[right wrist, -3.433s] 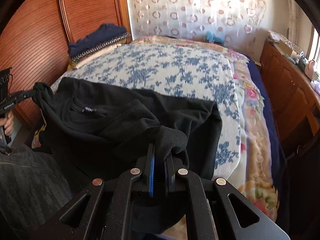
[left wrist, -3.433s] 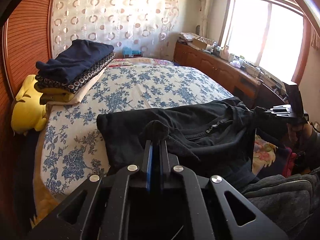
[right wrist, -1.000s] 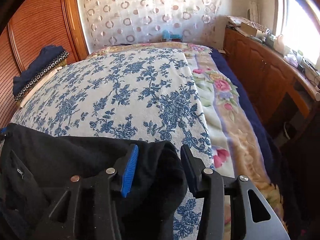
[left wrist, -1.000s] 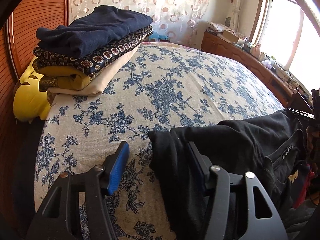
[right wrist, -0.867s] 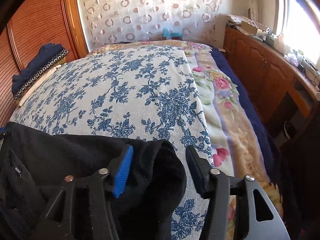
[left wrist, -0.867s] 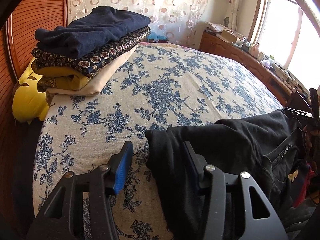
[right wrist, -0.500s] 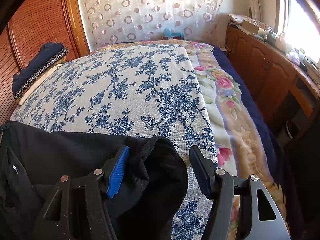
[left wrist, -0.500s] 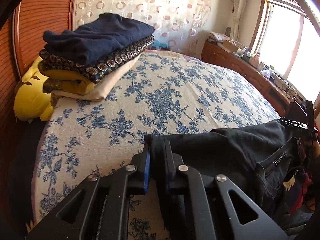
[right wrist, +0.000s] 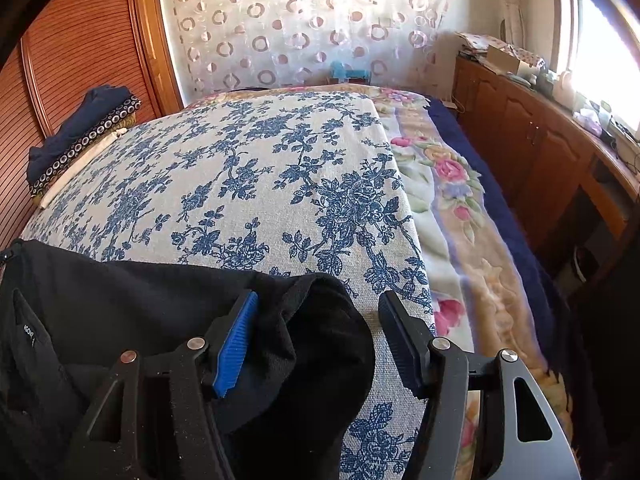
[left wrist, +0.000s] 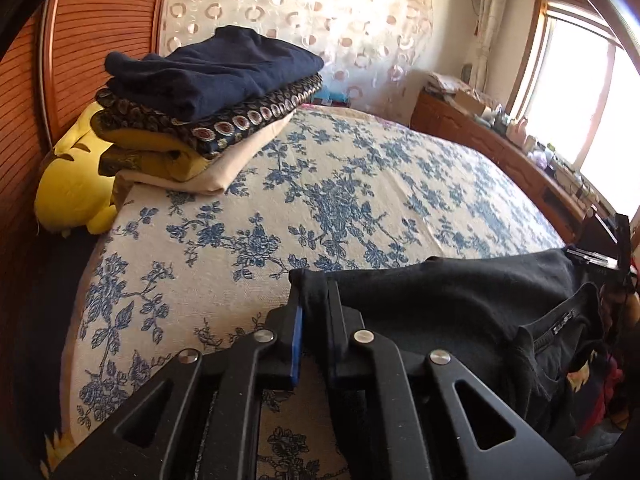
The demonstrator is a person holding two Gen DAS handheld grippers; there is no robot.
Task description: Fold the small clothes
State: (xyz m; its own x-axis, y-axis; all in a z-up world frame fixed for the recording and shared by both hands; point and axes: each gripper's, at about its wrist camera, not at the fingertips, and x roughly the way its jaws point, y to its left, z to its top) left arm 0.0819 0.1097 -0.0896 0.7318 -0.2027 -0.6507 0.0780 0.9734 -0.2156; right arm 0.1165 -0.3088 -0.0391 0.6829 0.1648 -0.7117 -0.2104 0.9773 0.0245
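Note:
A black garment [left wrist: 440, 300] lies across the near edge of the blue-flowered bedcover [left wrist: 340, 200], its collar label toward the right. My left gripper [left wrist: 314, 300] is shut on the garment's near left corner, a fold of black cloth pinched between the pads. In the right wrist view the same black garment [right wrist: 140, 300] spreads to the left, and its bunched right corner lies between the jaws of my right gripper [right wrist: 316, 300]. Those jaws stand wide open, with neither pad pressing the cloth. The right gripper's tip [left wrist: 604, 256] also shows at the garment's far end.
A stack of folded clothes [left wrist: 208, 92] rests at the bed's far left by a yellow plush toy [left wrist: 76, 184] and the wooden headboard [left wrist: 100, 40]. A flowered blanket [right wrist: 452, 200] edges the bed on the right. A cluttered wooden cabinet [right wrist: 540, 140] runs under the window.
The left jaws have closed onto the garment's corner. The right jaws have spread wider around the bunched cloth. Both hands have stayed about where they were.

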